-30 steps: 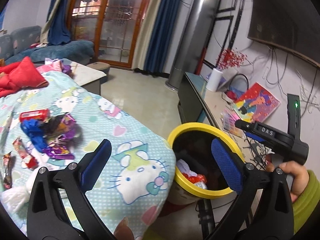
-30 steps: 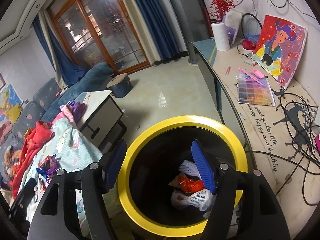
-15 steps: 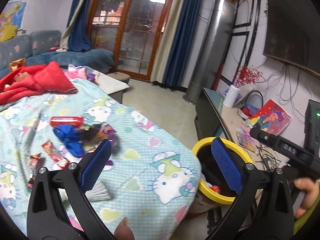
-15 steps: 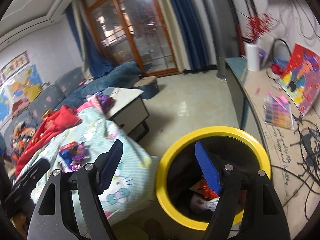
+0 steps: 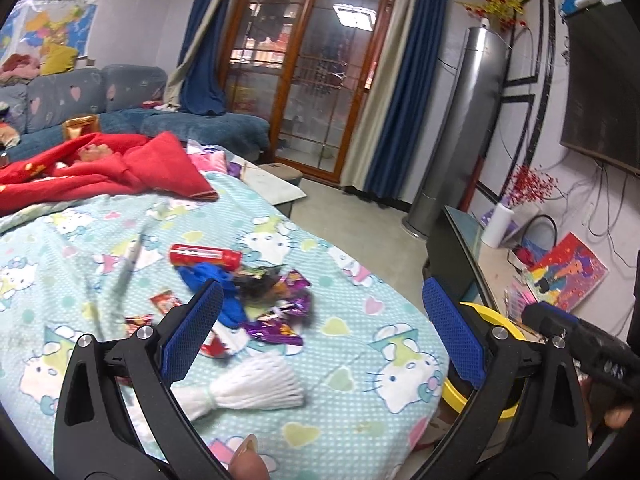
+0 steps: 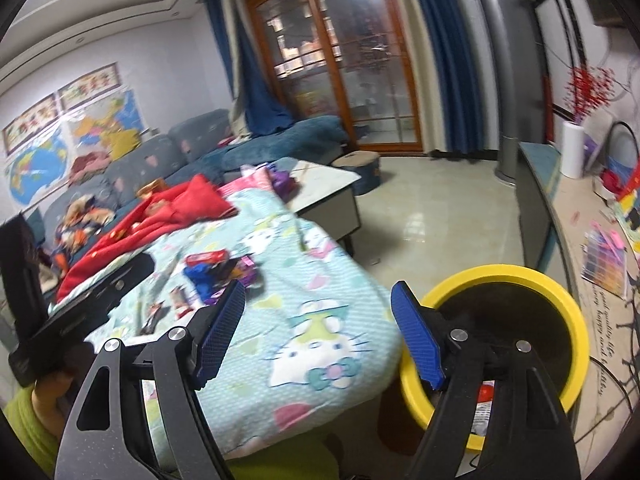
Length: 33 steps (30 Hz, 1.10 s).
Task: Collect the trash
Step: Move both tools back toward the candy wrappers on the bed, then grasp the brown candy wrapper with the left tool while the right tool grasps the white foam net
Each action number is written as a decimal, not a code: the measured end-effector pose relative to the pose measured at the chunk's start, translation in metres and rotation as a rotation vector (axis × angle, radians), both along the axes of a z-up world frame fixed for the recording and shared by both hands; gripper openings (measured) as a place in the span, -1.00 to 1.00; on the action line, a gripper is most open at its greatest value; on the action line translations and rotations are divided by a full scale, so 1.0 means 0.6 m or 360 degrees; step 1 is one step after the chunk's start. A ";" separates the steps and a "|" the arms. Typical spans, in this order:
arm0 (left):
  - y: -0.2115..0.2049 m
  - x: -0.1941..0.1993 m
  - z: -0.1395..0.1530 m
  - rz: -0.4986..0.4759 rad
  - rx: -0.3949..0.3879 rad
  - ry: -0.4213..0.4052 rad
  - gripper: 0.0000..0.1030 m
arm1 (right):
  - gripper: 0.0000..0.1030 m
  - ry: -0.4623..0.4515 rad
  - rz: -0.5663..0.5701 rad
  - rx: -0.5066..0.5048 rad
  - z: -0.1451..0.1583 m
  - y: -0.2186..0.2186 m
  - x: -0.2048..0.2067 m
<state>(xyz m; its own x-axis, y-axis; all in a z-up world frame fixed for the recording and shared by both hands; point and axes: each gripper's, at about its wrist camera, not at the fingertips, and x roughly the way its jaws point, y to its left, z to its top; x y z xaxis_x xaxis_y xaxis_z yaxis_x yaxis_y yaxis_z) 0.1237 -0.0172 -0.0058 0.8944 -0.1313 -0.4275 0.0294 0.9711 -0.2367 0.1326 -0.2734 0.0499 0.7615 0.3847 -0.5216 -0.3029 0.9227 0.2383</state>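
In the left wrist view, the left gripper (image 5: 320,326) has its two blue pads (image 5: 190,330) spread wide with nothing between them. It hangs over a blanket (image 5: 340,344) with cat pictures on it. The trash sits in one heap at about 11 o'clock from the gripper: one red tube (image 5: 205,256), one blue crumpled bit (image 5: 212,280), some shiny purple wrappers (image 5: 280,316) too jumbled to count, and two or three small red wrappers (image 5: 166,302) near the left pad. The writing on the tube is too blurry to read. One white tassel (image 5: 248,388) lies between the two fingers, at 6 o'clock from the heap, not touching the pads. One red cloth (image 5: 120,172) lies far back at 10 o'clock. One yellow bin (image 5: 486,318) peeks out at 3 o'clock, just past the blanket edge, partly hidden by the right pad. The other gripper's black handle is at 4 o'clock; its white letters are too blurred to read. In the right wrist view, the right gripper (image 6: 318,334) has been opening wider and is let go, with nothing between its pads. The one yellow bin (image 6: 560,296) is at 3 o'clock, right beside the blanket (image 6: 320,320), and a little red and white trash (image 6: 482,404) shows inside it, behind the right finger. The trash heap (image 6: 220,270) is at 10 o'clock on the blanket. Two maps (image 6: 72,140) hang on the wall at 10 o'clock. Curly writing (image 6: 600,344) runs along the counter by the bin; only "happy" can be made out.
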 end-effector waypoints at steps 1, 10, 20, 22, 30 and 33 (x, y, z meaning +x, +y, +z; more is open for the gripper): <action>0.007 -0.001 0.001 0.0015 -0.0003 -0.0002 0.78 | 0.44 -0.0002 0.0026 -0.0013 -0.001 0.011 -0.003; 0.068 -0.011 0.001 0.0154 -0.0064 -0.0006 0.78 | 0.46 0.0019 0.0204 -0.0078 -0.004 0.079 -0.013; 0.145 -0.018 -0.008 0.0325 -0.0126 0.0041 0.78 | 0.46 0.0063 0.0349 -0.0117 -0.016 0.146 -0.002; 0.161 -0.017 -0.012 0.0363 -0.0126 0.0066 0.78 | 0.46 0.0078 0.0374 -0.0130 -0.021 0.160 0.000; 0.222 -0.018 -0.038 0.0468 -0.0161 0.0169 0.78 | 0.46 0.0141 0.0446 -0.0174 -0.044 0.203 0.021; 0.240 -0.016 -0.048 0.0490 -0.0178 0.0203 0.78 | 0.46 0.0164 0.0480 -0.0189 -0.052 0.219 0.028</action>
